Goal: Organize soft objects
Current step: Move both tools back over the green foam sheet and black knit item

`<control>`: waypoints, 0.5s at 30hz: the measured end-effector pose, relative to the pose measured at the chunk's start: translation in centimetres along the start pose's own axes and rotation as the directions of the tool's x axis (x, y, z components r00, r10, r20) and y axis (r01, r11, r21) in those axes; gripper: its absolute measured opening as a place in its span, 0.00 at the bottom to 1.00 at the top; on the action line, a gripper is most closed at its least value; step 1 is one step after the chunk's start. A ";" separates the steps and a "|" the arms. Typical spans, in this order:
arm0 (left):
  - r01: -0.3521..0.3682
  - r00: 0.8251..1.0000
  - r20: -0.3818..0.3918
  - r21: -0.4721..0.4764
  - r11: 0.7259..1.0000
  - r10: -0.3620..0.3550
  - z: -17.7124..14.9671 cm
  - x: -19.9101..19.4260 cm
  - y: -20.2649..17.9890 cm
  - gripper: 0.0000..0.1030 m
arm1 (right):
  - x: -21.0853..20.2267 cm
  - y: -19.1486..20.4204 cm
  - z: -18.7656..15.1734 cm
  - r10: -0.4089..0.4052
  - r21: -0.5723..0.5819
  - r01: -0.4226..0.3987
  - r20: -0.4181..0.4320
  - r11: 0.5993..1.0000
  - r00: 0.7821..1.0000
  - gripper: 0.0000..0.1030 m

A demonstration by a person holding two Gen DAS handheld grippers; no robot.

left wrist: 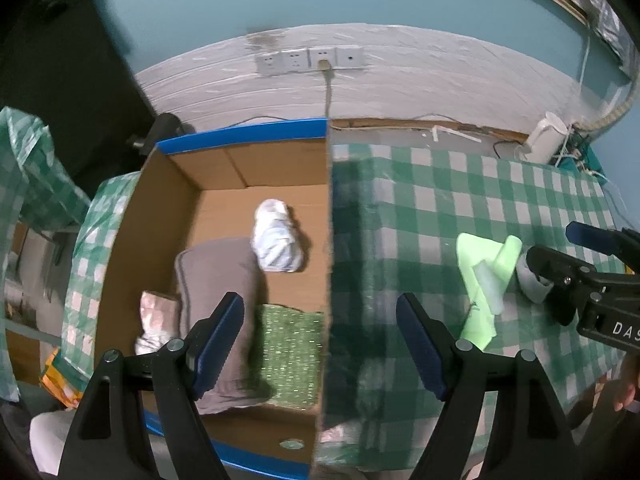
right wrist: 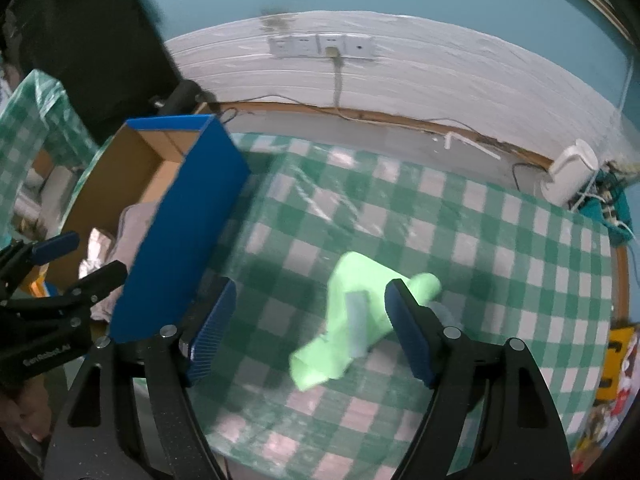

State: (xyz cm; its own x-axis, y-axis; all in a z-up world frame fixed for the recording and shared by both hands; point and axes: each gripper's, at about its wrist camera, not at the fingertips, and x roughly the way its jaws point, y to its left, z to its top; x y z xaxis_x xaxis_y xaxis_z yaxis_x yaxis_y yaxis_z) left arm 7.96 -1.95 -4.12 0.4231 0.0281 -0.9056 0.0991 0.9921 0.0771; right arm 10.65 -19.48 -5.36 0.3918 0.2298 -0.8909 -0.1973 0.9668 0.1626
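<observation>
A light green cloth [right wrist: 352, 320] lies crumpled on the green checked tablecloth [right wrist: 480, 240]; it also shows in the left wrist view [left wrist: 486, 276], beside a small grey cloth [left wrist: 530, 280]. My right gripper [right wrist: 310, 332] is open and empty just above the green cloth; it shows from the side in the left wrist view [left wrist: 560, 256]. My left gripper [left wrist: 320, 344] is open and empty over the right wall of a blue cardboard box [left wrist: 168, 208]. The box holds a grey cloth [left wrist: 218, 280], a white bundle [left wrist: 276, 236], a green sparkly cloth [left wrist: 292, 352] and a pinkish cloth [left wrist: 156, 320].
The box [right wrist: 184, 216] stands at the table's left end. A white kettle [right wrist: 570, 176] and a power strip [right wrist: 608, 208] stand at the far right corner. Wall sockets [right wrist: 320, 46] with a cable sit above the table's back edge. A second checked table [left wrist: 32, 168] stands left.
</observation>
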 end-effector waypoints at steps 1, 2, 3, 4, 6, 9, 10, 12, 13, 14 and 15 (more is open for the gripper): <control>0.005 1.000 -0.005 0.009 1.000 -0.005 0.0 0.1 -0.6 0.78 | -0.1 -0.5 -0.2 -0.004 0.007 0.004 -0.001 1.000 1.000 0.75; 0.010 1.000 -0.009 0.017 1.000 -0.010 0.0 0.3 -1.0 0.78 | -0.1 -1.0 -0.4 -0.008 0.013 0.008 -0.001 1.000 1.000 0.75; 0.015 1.000 -0.015 0.025 1.000 -0.014 0.0 0.4 -1.5 0.78 | -0.2 -1.4 -0.5 -0.013 0.018 0.013 -0.001 1.000 1.000 0.75; 0.018 1.000 -0.023 0.038 0.999 -0.017 0.0 0.7 -2.2 0.78 | -0.3 -1.9 -0.7 -0.020 0.022 0.020 -0.002 1.000 1.000 0.75; 0.015 0.999 -0.031 0.059 0.998 -0.013 0.0 1.0 -3.3 0.78 | -0.4 -2.9 -1.1 -0.036 0.033 0.036 -0.002 0.999 0.999 0.75; 0.010 0.999 -0.046 0.102 0.995 -0.006 -0.1 1.6 -5.0 0.78 | -0.4 -4.3 -1.7 -0.050 0.047 0.050 -0.007 0.998 0.999 0.76; 0.010 0.999 -0.049 0.112 0.994 -0.005 -0.1 1.8 -5.6 0.78 | -0.4 -4.7 -1.9 -0.055 0.048 0.056 -0.009 0.997 0.998 0.76; 0.014 0.998 -0.057 0.125 0.992 -0.007 0.0 2.1 -6.5 0.78 | -0.4 -5.5 -2.4 -0.064 0.053 0.065 -0.014 0.997 0.998 0.76; 0.019 0.998 -0.062 0.129 0.991 -0.011 0.0 2.2 -6.9 0.78 | -0.4 -5.8 -2.6 -0.066 0.055 0.067 -0.016 0.996 0.998 0.76; 0.025 0.998 -0.068 0.132 0.991 -0.016 0.1 2.4 -7.4 0.78 | -0.4 -6.4 -2.9 -0.071 0.062 0.072 -0.020 0.995 0.997 0.76; 0.029 0.997 -0.073 0.135 0.990 -0.019 0.1 2.6 -7.7 0.78 | -0.3 -6.7 -3.0 -0.073 0.065 0.075 -0.022 0.995 0.997 0.76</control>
State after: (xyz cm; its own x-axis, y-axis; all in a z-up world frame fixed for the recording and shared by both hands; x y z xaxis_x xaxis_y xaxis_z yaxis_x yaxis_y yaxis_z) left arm 8.43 -9.53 -7.04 0.3540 0.0179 -0.9351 0.2316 0.9670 0.1062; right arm 9.15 -26.34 -7.42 0.3855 0.1556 -0.9095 -0.1084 0.9865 0.1229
